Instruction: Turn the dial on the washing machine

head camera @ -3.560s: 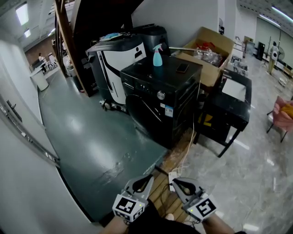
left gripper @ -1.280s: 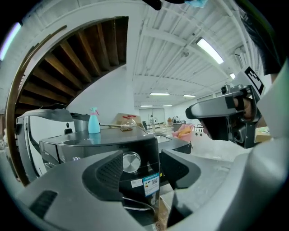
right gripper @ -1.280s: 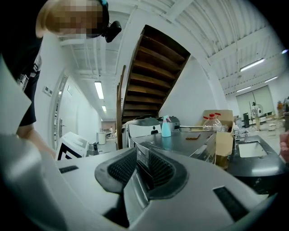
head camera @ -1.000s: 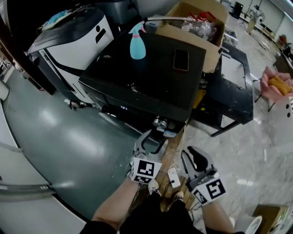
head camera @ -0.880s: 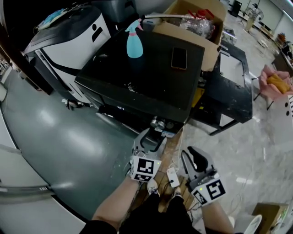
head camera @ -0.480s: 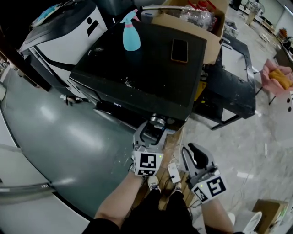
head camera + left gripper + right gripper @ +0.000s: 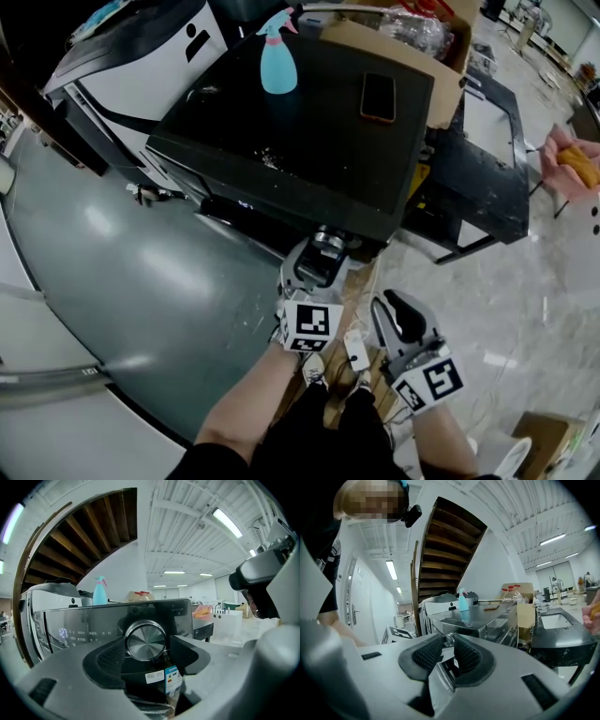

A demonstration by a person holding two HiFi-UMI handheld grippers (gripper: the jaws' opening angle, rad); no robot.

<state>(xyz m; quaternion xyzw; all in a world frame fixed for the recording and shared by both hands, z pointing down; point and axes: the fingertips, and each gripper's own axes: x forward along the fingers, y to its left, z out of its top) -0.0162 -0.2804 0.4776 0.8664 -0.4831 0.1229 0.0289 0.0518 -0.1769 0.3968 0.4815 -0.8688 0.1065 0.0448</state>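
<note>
The black washing machine (image 7: 309, 122) stands in front of me, with its round silver dial (image 7: 327, 240) on the front panel just under the top edge. My left gripper (image 7: 319, 262) is right at the dial and its jaws are opening. In the left gripper view the dial (image 7: 146, 641) sits centred between the two dark pads (image 7: 108, 657), with a gap on each side. My right gripper (image 7: 401, 323) hangs lower and to the right, away from the machine. Its jaws are nearly together with nothing between them (image 7: 447, 651).
A blue spray bottle (image 7: 278, 58) and a phone (image 7: 379, 97) lie on the machine's top. A white and black appliance (image 7: 141, 56) stands to the left, a cardboard box (image 7: 441, 47) and a black table (image 7: 497, 178) to the right. A person's hand (image 7: 572, 159) shows at far right.
I have come close to the machine. My left gripper has moved forward and up to the dial. The right gripper has stayed low at the right.
</note>
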